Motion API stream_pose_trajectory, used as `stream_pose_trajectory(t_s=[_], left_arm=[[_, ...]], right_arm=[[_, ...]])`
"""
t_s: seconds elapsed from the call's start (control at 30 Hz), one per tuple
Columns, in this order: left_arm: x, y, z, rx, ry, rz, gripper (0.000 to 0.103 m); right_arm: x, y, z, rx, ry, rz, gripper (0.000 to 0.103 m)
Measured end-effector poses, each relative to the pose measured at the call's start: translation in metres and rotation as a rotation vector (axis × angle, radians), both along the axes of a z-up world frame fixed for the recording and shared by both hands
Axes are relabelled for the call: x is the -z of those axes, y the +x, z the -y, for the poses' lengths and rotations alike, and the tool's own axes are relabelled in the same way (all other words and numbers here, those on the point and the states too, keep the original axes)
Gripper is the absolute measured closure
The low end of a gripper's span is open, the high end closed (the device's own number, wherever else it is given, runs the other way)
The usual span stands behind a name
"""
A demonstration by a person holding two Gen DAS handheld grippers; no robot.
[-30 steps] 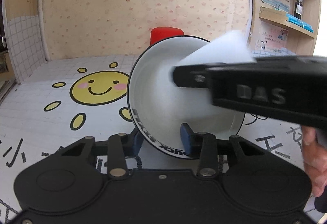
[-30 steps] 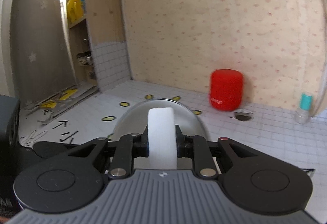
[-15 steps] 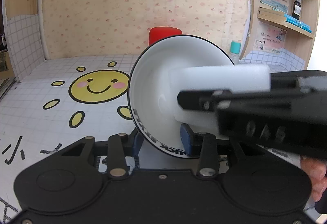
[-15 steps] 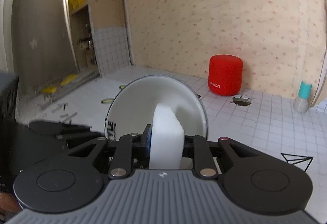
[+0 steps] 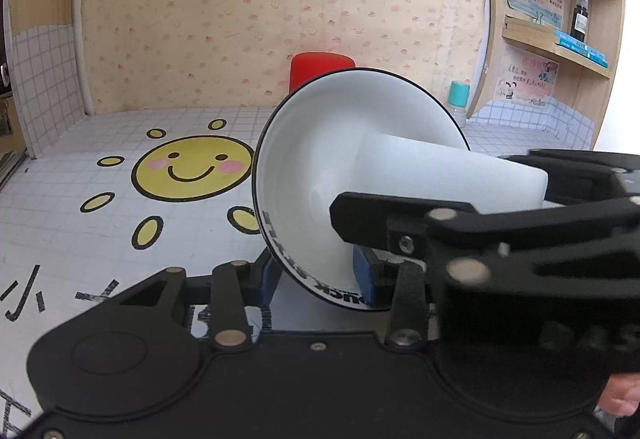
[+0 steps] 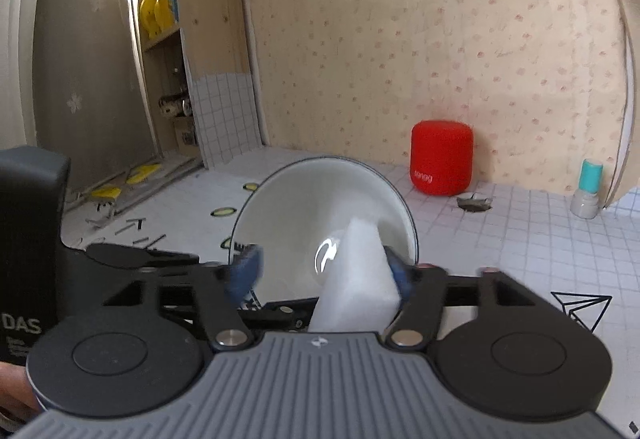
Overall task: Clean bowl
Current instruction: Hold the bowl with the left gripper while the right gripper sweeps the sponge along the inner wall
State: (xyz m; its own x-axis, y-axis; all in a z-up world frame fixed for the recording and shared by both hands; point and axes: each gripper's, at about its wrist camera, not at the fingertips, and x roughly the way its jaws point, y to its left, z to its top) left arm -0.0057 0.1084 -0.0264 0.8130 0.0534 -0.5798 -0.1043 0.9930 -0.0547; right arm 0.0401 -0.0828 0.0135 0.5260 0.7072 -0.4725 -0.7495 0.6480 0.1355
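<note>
The left hand-held gripper (image 5: 316, 271) clamps the lower rim of the white bowl (image 5: 320, 167), holding it tipped on edge above the tabletop (image 5: 80, 199). From three o'clock the right hand-held gripper (image 6: 320, 271) reaches in, jaws opening, the white sponge (image 6: 356, 279) between them resting against its right pad (image 6: 396, 275).

White black-rimmed bowl (image 5: 320, 159) tipped sideways (white sponge (image 5: 448, 175) inside)
</note>
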Motion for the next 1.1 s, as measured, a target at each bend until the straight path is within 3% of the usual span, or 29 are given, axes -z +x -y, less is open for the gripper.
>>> stream_pose_trajectory(t_s=[0.2,0.37,0.43,0.5,0.63,0.7,1.1], left_arm=[[0.0,0.001,0.0,0.0,-0.002,0.001,0.062],[0.0,0.001,0.0,-0.012,-0.006,-0.001,0.062],[0.0,0.0,-0.001,-0.005,-0.012,0.0,0.062],[0.0,0.0,0.0,-0.004,-0.01,0.0,0.062],[0.0,0.0,0.001,-0.005,-0.009,0.0,0.062],[0.0,0.0,0.001,-0.004,-0.007,0.0,0.062],[-0.003,0.002,-0.004,-0.027,-0.017,0.0,0.062]], right_arm=[[-0.002,-0.004,0.012,0.003,0.043,0.013,0.027],[-0.003,-0.011,0.019,0.001,0.063,0.077,0.03],[-0.004,-0.01,0.021,0.009,0.058,0.07,0.038],[-0.003,-0.009,0.022,0.023,0.049,0.065,0.058],[-0.002,-0.008,0.027,0.043,0.043,0.02,0.068],[-0.001,-0.008,0.029,0.042,0.052,0.003,0.081],[0.01,-0.006,0.019,0.049,0.046,0.001,0.082]])
